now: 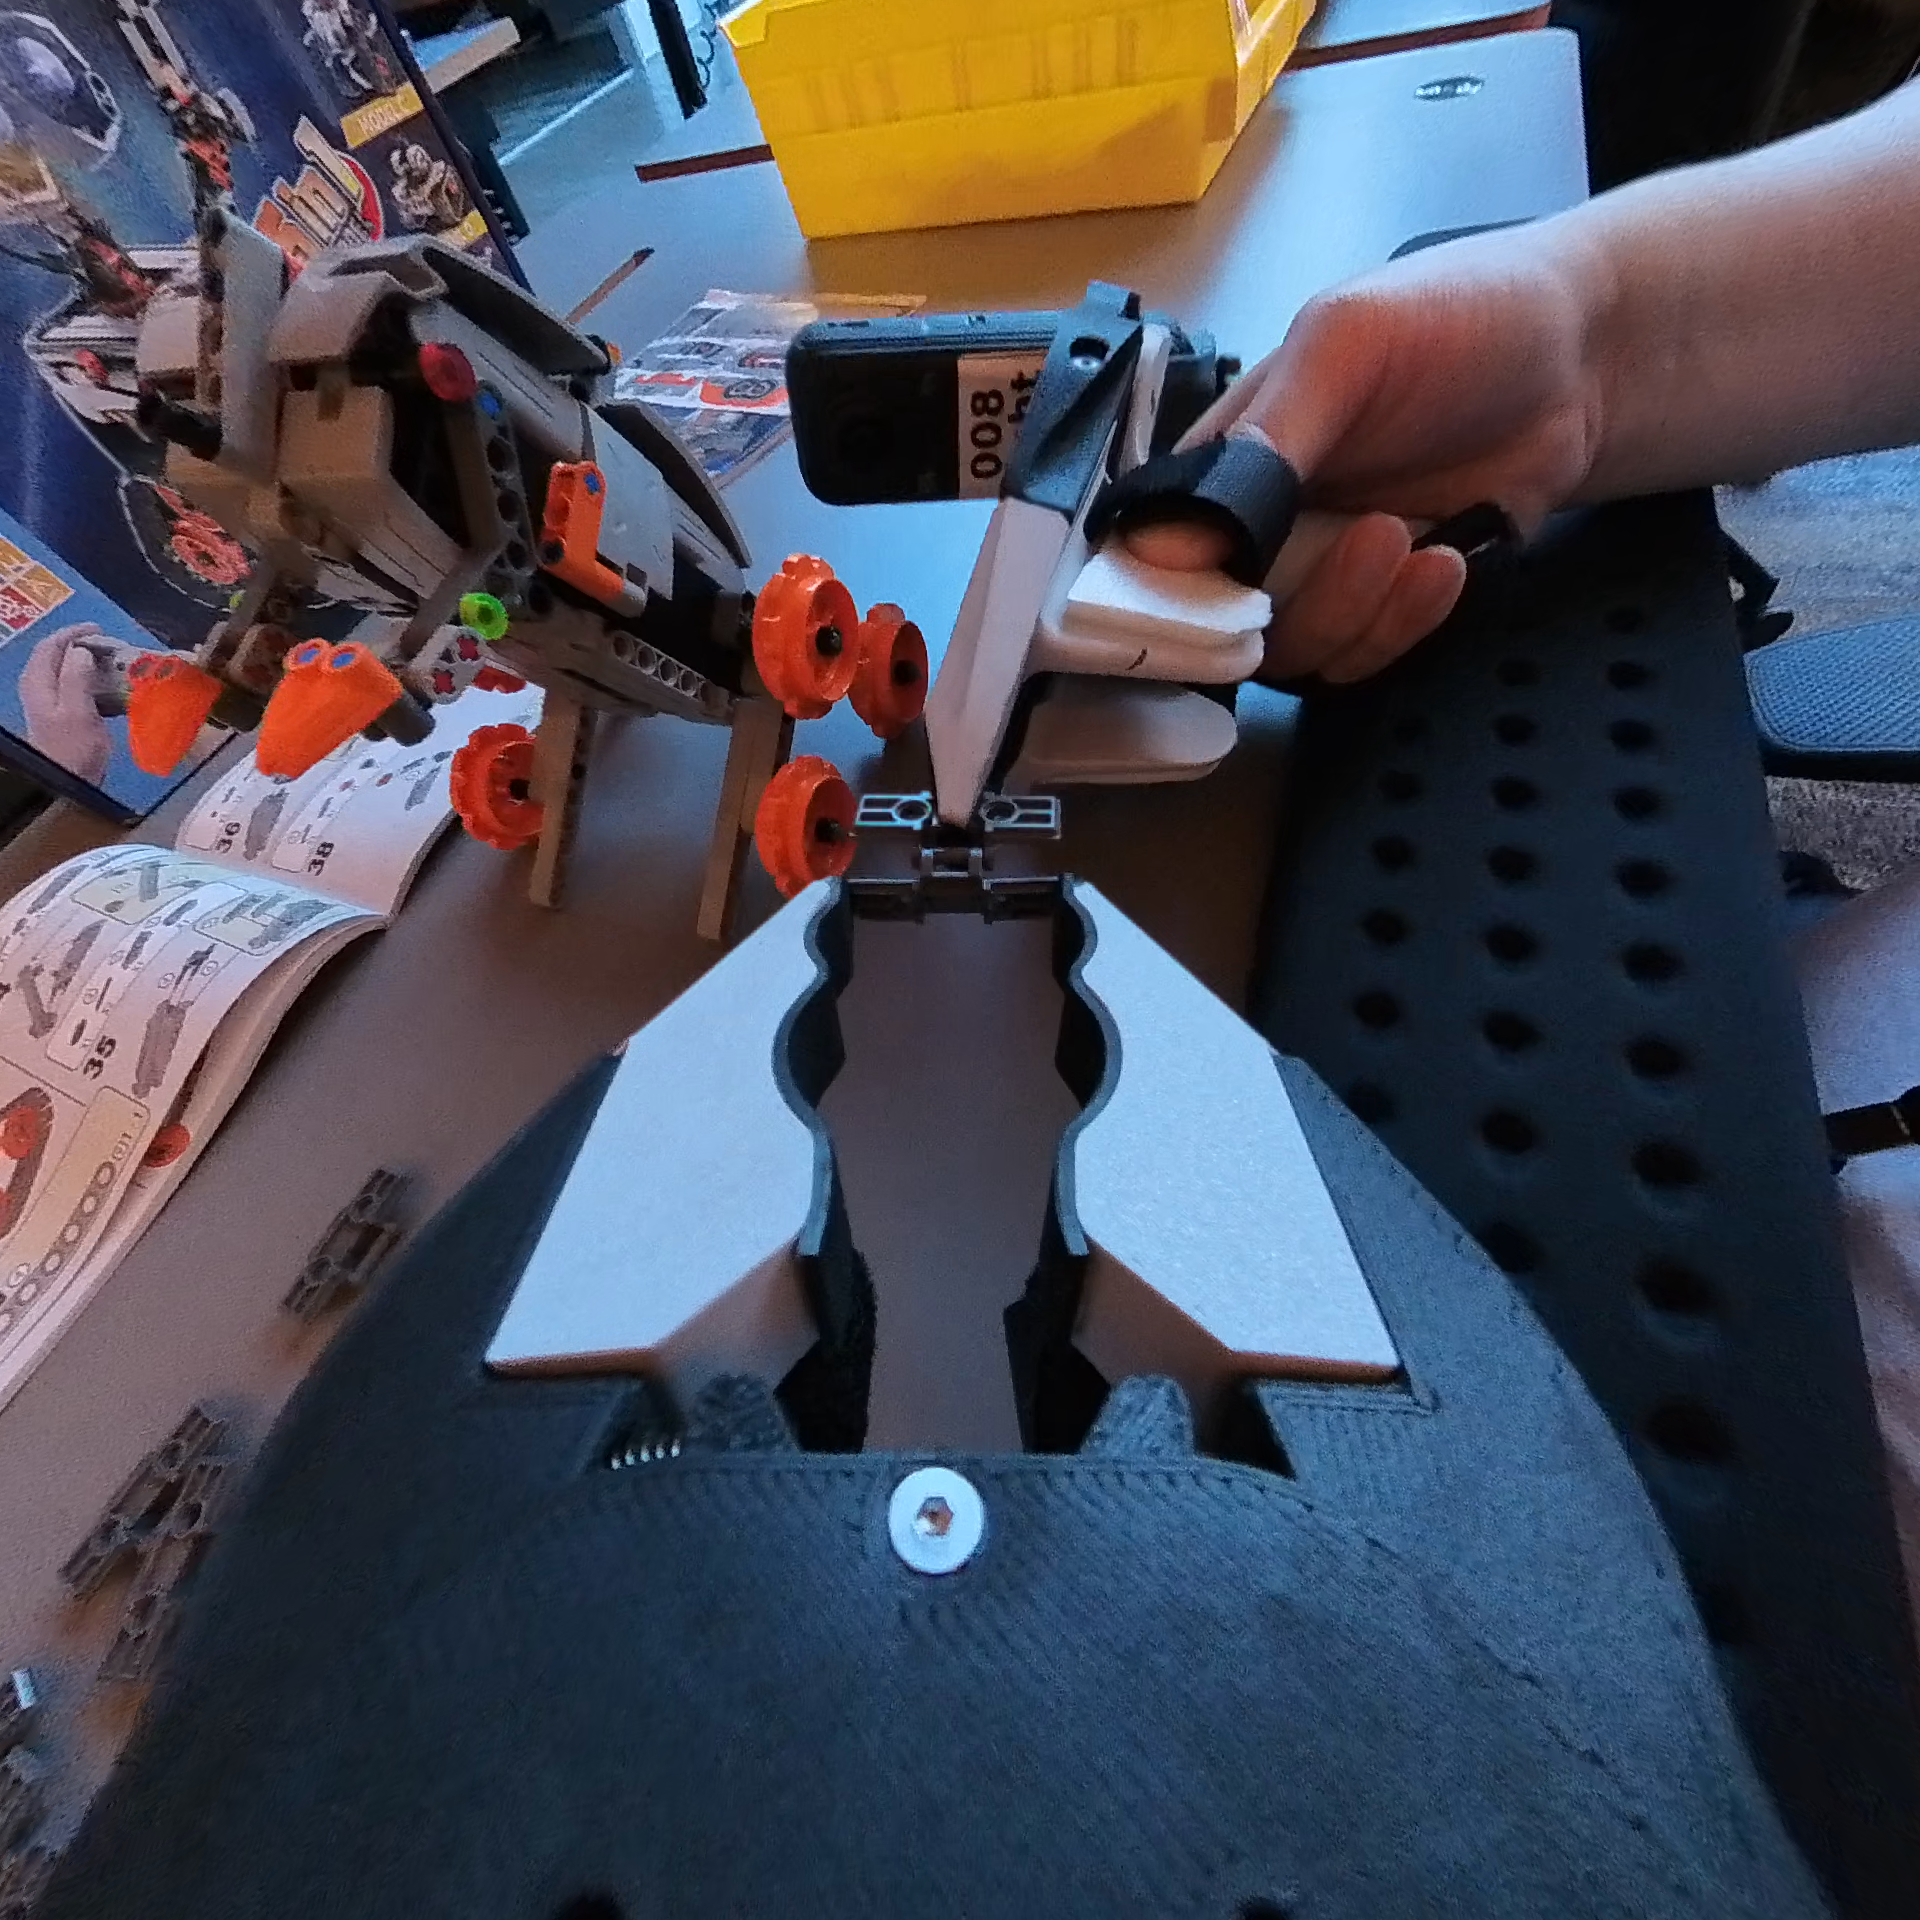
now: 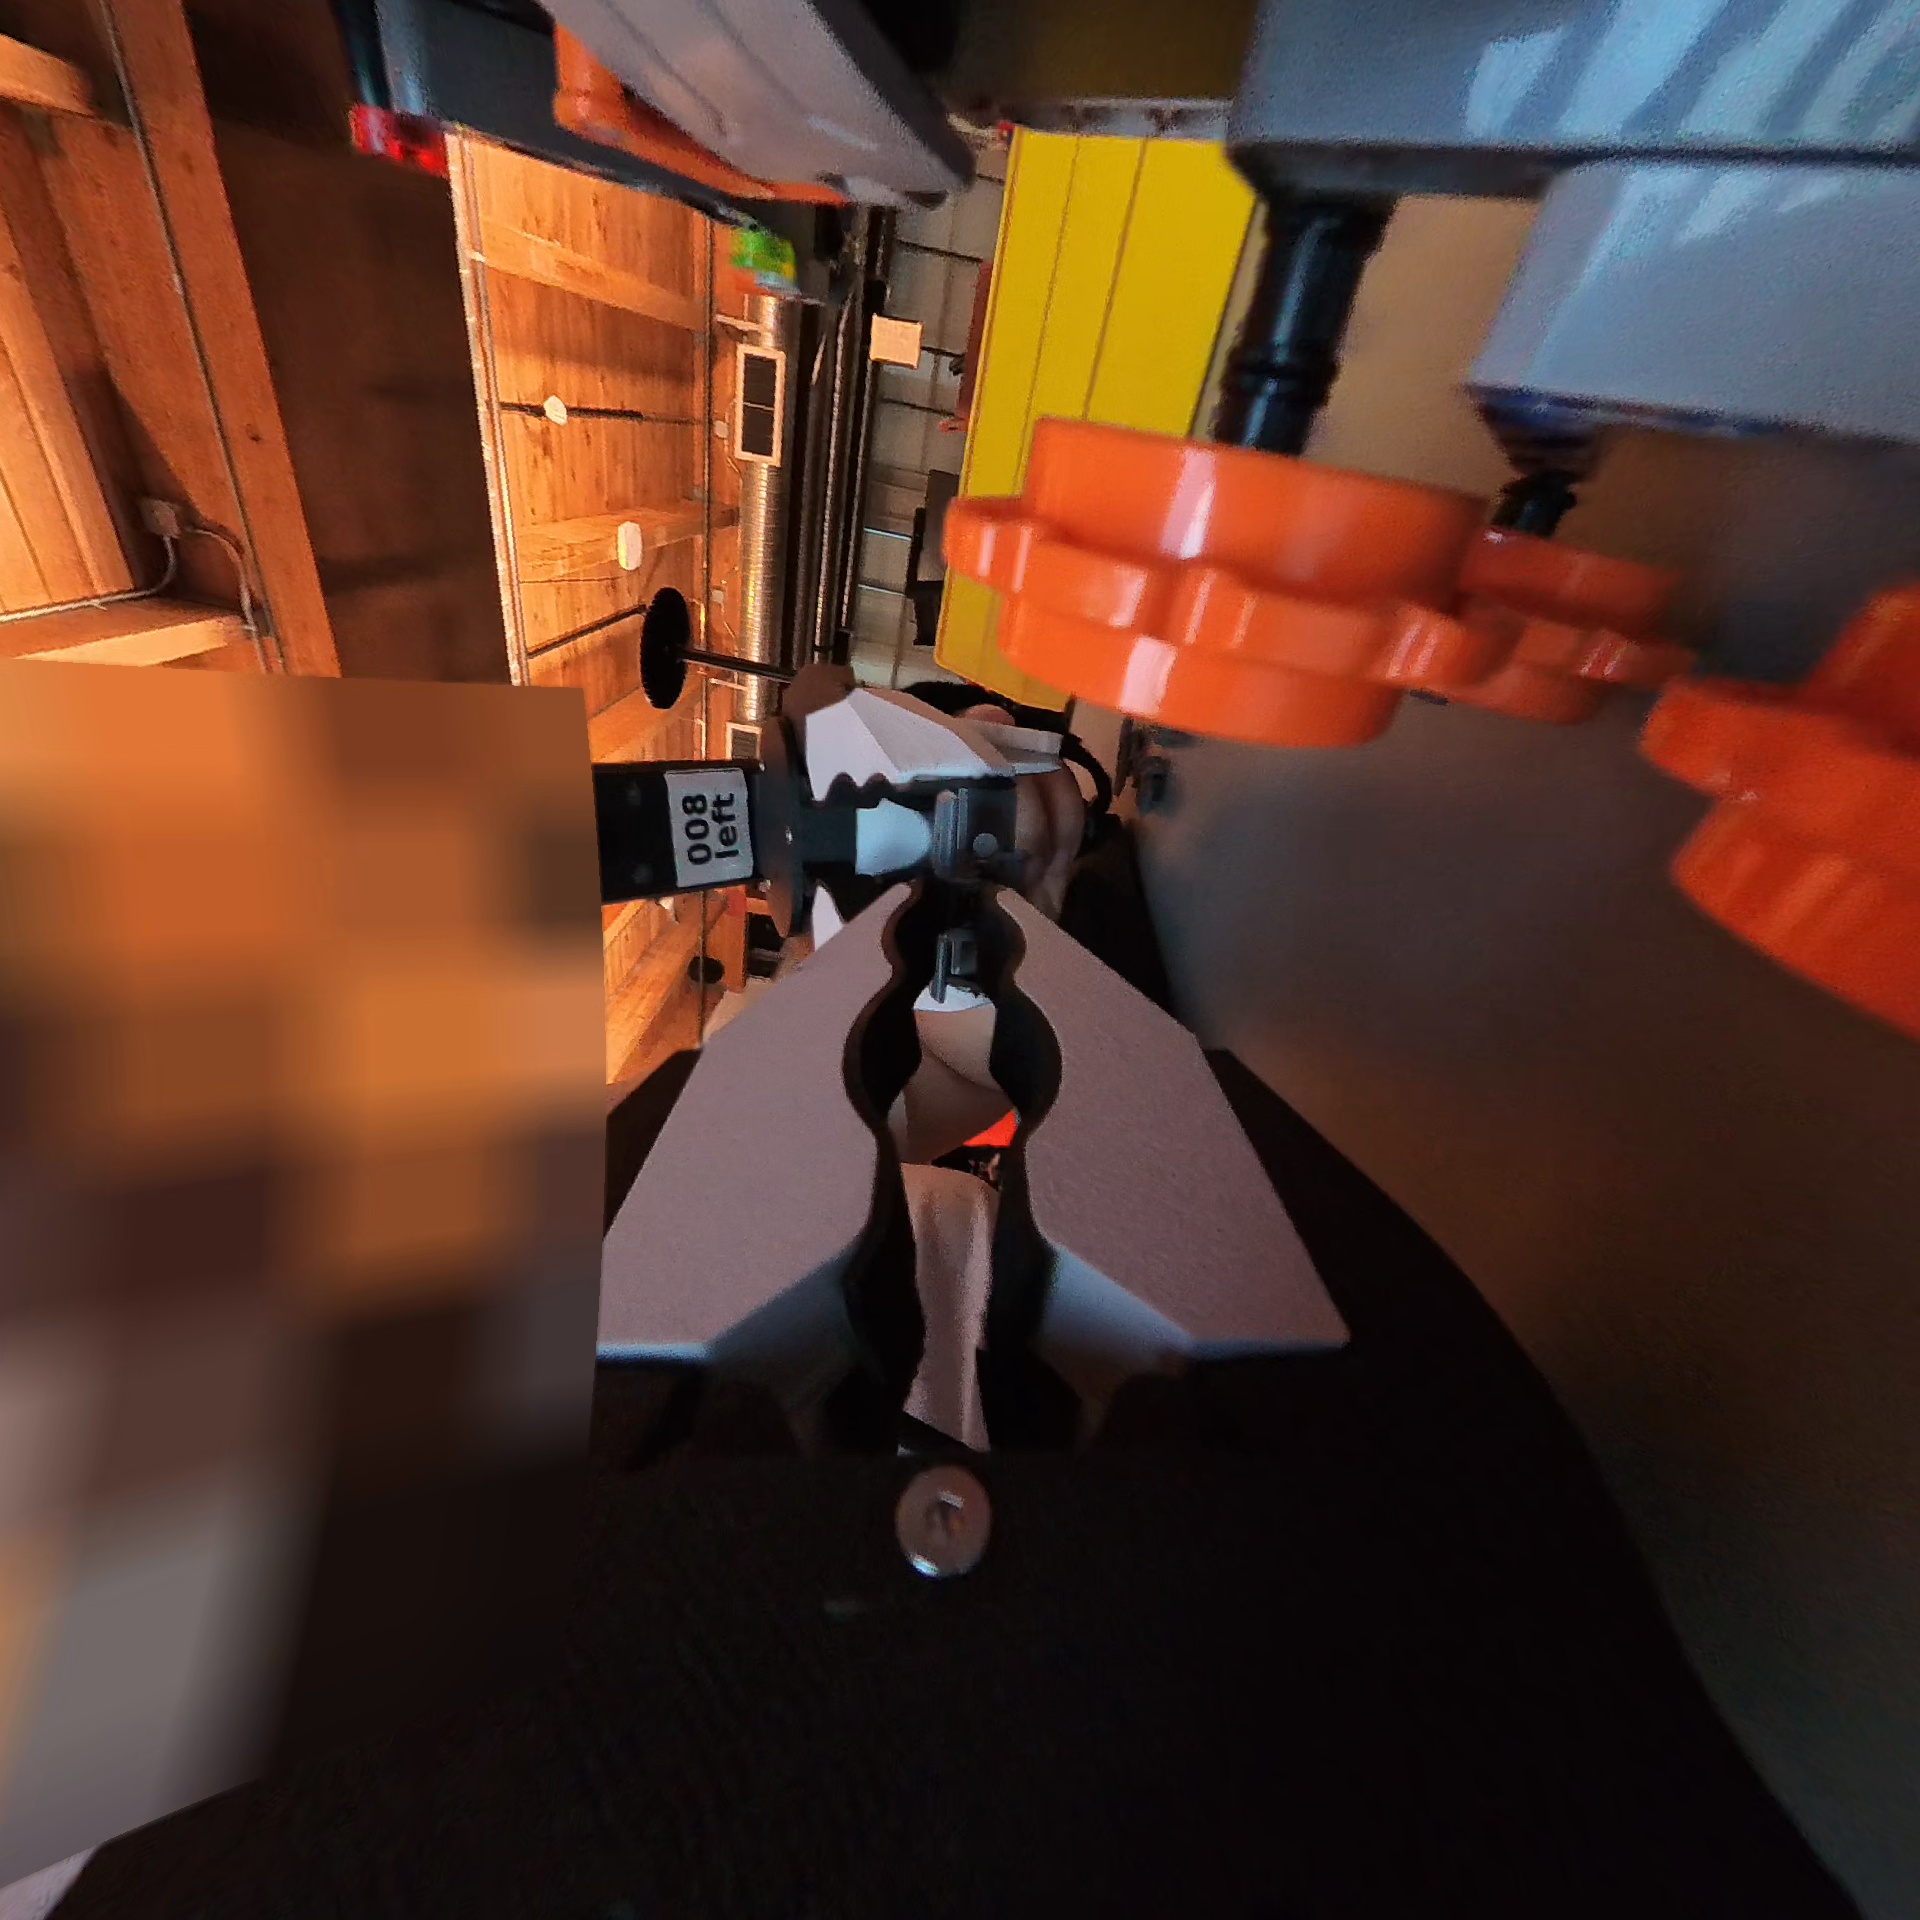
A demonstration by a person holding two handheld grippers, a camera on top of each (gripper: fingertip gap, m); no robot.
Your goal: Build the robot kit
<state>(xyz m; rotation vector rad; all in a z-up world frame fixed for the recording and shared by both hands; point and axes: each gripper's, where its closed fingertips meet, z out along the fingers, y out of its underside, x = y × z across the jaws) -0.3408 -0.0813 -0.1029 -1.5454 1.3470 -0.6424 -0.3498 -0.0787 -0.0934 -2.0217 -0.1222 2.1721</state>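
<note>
My left gripper (image 1: 956, 899) is shut on a small dark grey brick part (image 1: 951, 881) and holds it just above the table. My right gripper (image 1: 961, 812) comes down from the upper right in a person's hand. Its tips are pinched on a flat grey connector piece (image 1: 894, 812) that sits on top of that part. In the right wrist view, my right gripper (image 2: 951, 909) grips the same grey assembly (image 2: 971, 831), with the left gripper (image 2: 930, 805) facing it from beyond. A grey, black and orange brick-built model (image 1: 468, 499) stands just to the left.
The model's orange wheels (image 1: 805, 649) are close to both grippers and loom large in the right wrist view (image 2: 1216, 592). An open instruction booklet (image 1: 156, 997), loose grey parts (image 1: 348, 1242), a set box (image 1: 83, 312), a yellow bin (image 1: 997, 104) and a black perforated panel (image 1: 1558, 935) surround the spot. My two grippers' fingertips are within a few centimetres of each other.
</note>
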